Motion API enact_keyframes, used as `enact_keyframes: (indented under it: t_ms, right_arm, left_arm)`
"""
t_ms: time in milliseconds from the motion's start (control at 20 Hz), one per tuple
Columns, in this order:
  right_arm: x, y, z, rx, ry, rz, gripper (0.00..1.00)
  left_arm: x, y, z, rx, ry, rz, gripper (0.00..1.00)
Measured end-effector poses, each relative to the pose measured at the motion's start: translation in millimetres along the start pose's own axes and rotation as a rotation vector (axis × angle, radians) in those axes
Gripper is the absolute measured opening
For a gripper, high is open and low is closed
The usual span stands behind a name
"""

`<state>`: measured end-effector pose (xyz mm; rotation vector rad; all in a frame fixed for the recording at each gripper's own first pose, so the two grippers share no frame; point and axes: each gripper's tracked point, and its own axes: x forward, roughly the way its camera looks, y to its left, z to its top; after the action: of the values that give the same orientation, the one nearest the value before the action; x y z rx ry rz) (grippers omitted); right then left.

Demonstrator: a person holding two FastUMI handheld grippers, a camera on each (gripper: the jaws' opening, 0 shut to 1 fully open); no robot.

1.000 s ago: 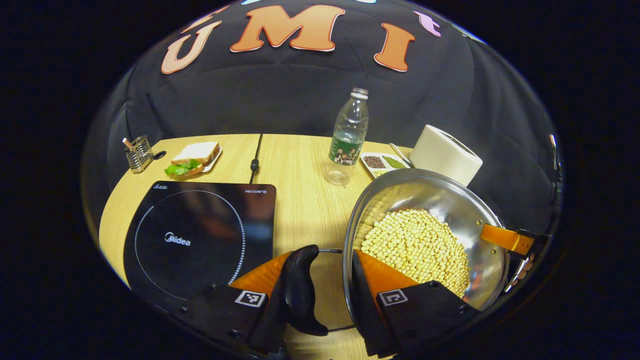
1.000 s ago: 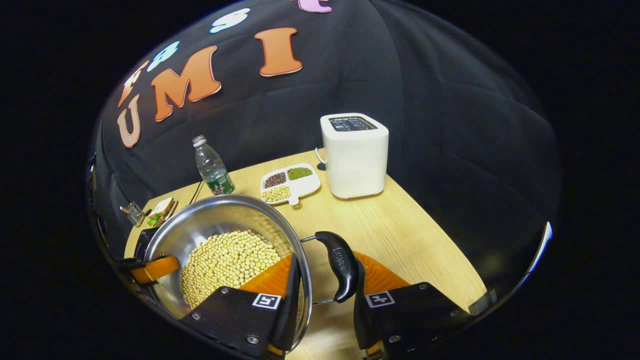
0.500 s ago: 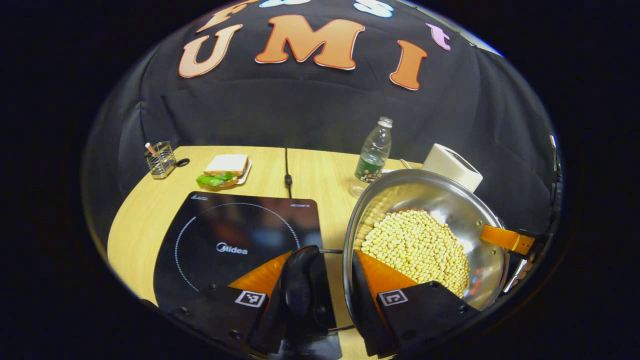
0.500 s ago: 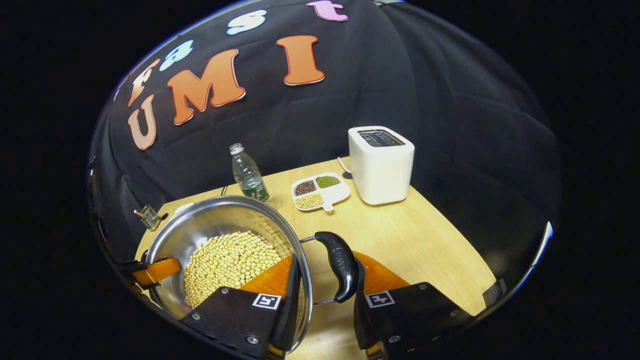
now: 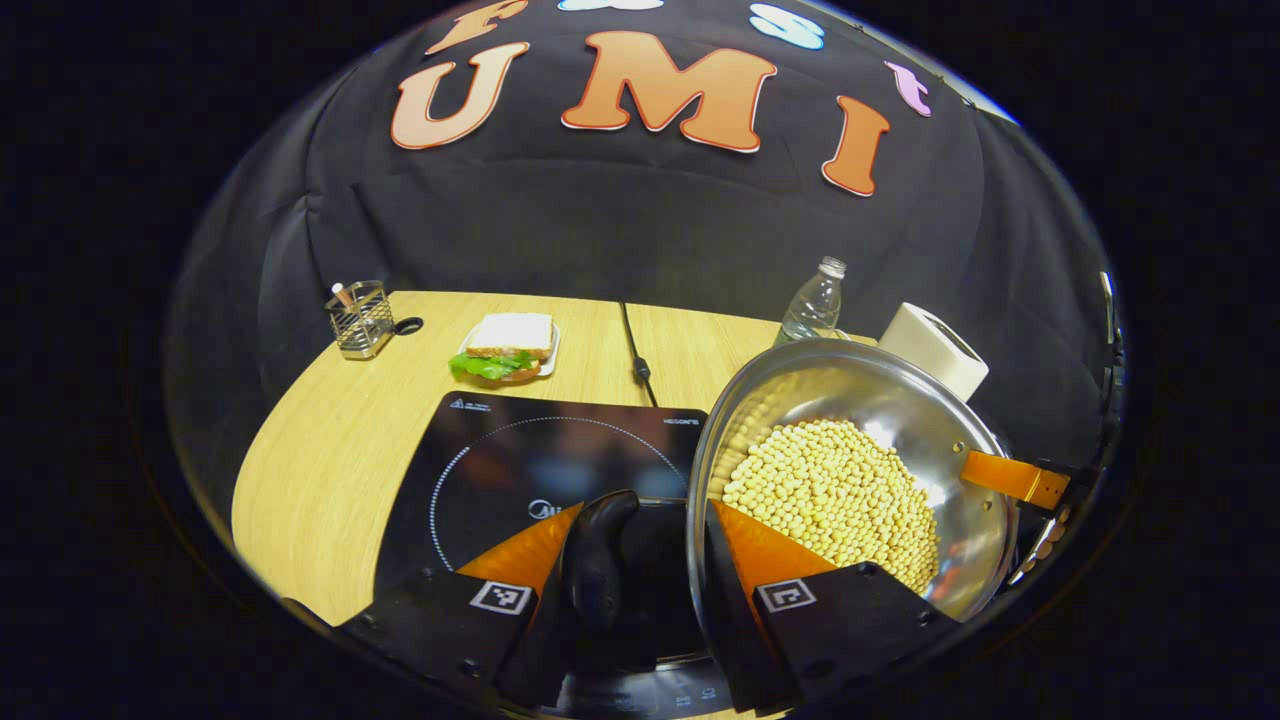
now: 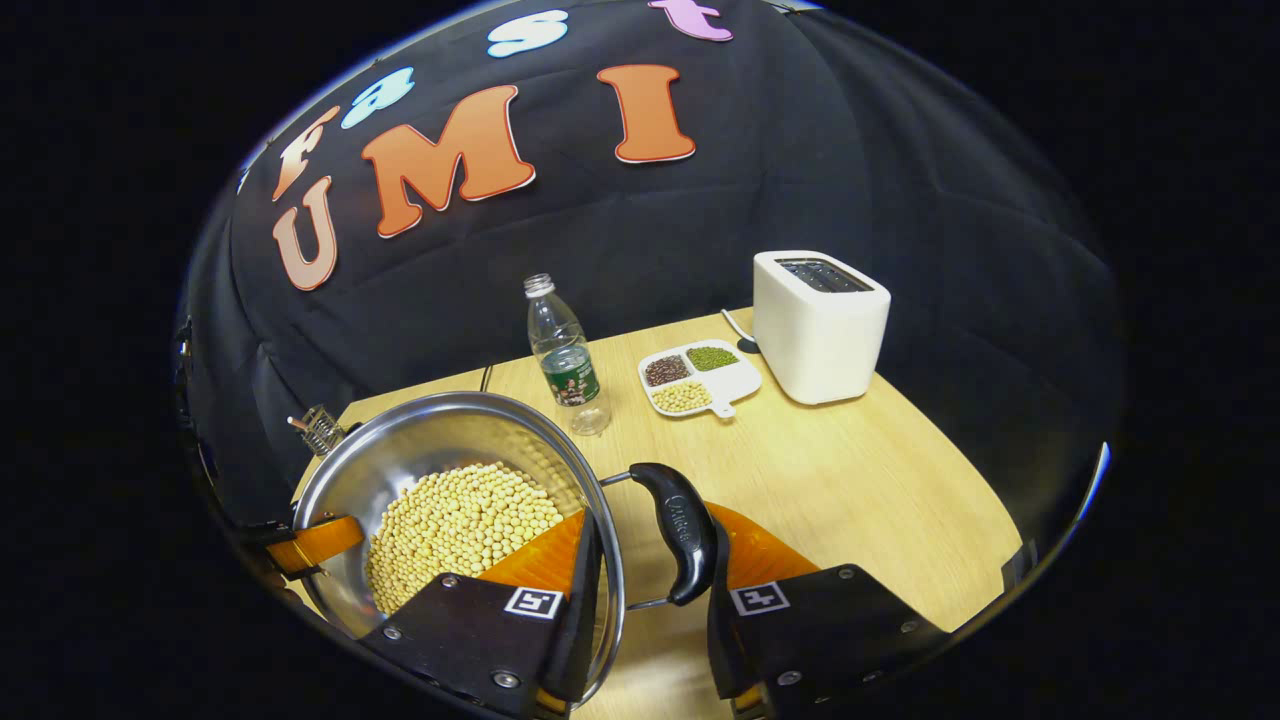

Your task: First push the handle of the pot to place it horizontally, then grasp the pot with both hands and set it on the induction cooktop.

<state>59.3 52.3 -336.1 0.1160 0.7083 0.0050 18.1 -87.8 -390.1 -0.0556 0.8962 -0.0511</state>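
The steel pot (image 5: 850, 470) of beans is gripped at both handles by left hand-held gripper (image 5: 640, 580) and right hand-held gripper (image 6: 650, 590), seemingly raised above the glossy cooktop (image 5: 520, 470) near the worktop (image 5: 320, 450) front edge.

- Left gripper view: induction cooktop (image 5: 520, 470) on the bench (image 5: 320, 450); pot (image 5: 850, 400) to its right, beans (image 5: 835, 495) inside.
- Behind the cooktop: sandwich (image 5: 505, 345); utensil holder (image 5: 360, 318) farther left.
- Right gripper view: bottle (image 6: 565, 355), divided dish (image 6: 700, 378), toaster (image 6: 820, 325) ranged left to right behind the pot.
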Motion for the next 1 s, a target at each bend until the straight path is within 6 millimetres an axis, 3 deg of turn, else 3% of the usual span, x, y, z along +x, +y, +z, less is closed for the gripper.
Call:
enact_keyframes:
  t_ms: [300,350,400,650,700,800,1000]
  right_arm:
    - [6,32,-6,-0.003,0.01,0.015,0.47]
    - [7,38,-7,-0.006,0.013,0.016,0.42]
    - [9,43,-7,-0.008,0.015,0.017,0.47]
    - [15,67,-11,-0.014,0.027,0.022,0.47]
    - [15,72,-13,-0.018,0.031,0.022,0.42]
    - [18,82,-14,-0.03,0.034,0.021,0.47]
    - [21,107,-11,-0.066,0.025,0.02,0.47]
  left_arm:
    - [-3,32,5,-0.009,0.004,0.02,0.65]
    - [-3,36,5,-0.013,0.004,0.022,0.65]
    - [-2,41,5,-0.016,0.006,0.024,0.65]
    - [3,72,5,-0.024,0.01,0.032,0.7]
    - [4,78,5,-0.028,0.013,0.034,0.67]
    - [6,89,3,-0.039,0.017,0.037,0.65]
    - [10,115,-1,-0.072,0.026,0.043,0.7]
